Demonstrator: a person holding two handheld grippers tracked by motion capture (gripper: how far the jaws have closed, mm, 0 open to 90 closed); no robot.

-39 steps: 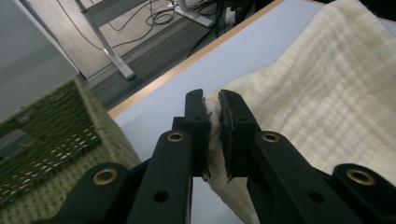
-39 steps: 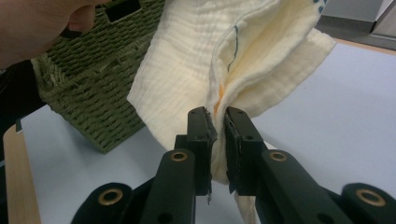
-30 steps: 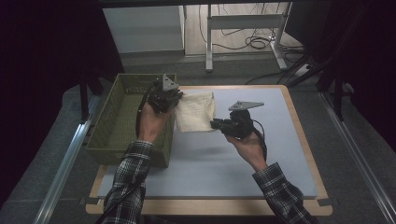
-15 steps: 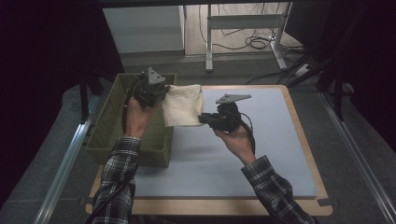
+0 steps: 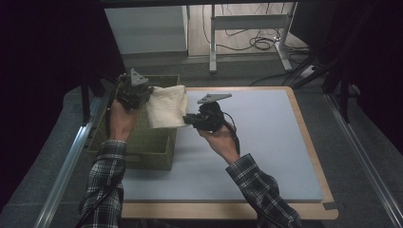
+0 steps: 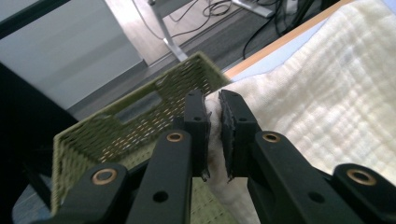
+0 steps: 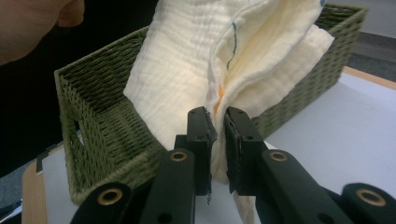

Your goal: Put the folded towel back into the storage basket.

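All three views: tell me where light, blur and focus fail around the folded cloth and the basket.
High view: dark vignette at both sides, the folded cream cloth bright but soft, the green wicker basket dim. Left gripper view: the left tool is sharp, the basket's mesh wall behind it slightly smeared. Right gripper view: a blurred hand up close at top left, the cloth's weave crisp, blackness behind the basket.
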